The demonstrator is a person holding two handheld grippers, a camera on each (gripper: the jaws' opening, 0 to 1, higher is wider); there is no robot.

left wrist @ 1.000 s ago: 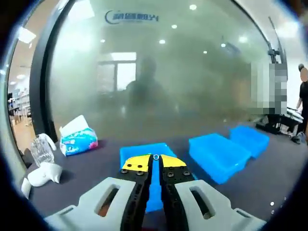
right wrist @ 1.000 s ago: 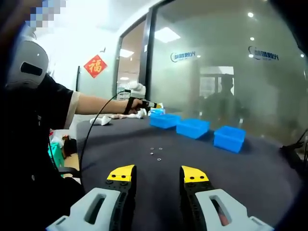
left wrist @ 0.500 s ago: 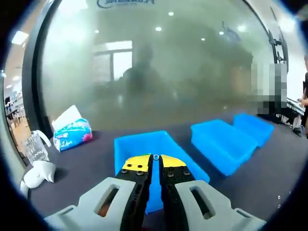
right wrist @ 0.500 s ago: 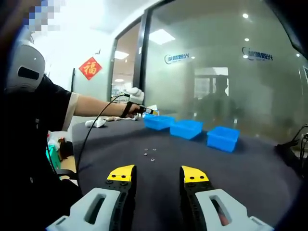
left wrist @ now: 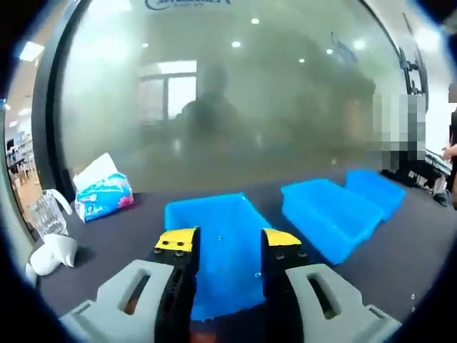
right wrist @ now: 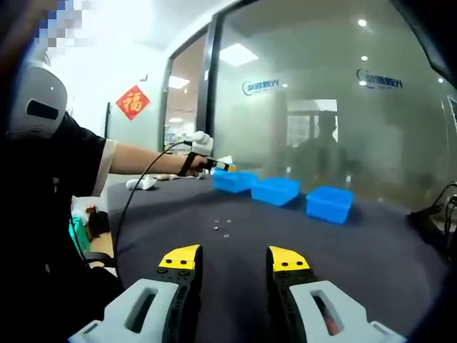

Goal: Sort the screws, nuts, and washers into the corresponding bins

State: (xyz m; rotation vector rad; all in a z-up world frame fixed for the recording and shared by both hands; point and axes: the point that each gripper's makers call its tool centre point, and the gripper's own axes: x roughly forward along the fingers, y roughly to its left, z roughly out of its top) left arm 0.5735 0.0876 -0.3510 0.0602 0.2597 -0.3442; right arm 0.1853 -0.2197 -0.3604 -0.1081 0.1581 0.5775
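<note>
Blue bins sit in a row on the dark bench; the left tongs (left wrist: 227, 241) hang wide apart over the nearest bin (left wrist: 214, 243), empty. Best to pull straight back, clear of the rim. The right tongs (right wrist: 233, 259) wait low and level, wide too, short of the loose hardware (right wrist: 221, 230).

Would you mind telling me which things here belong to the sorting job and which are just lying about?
Belonging to the job:
- three blue bins
- small loose hardware on the dark table
- left hand-held gripper, open
- right hand-held gripper, open

Lying about:
- tissue pack
- clear glass
- white object
</note>
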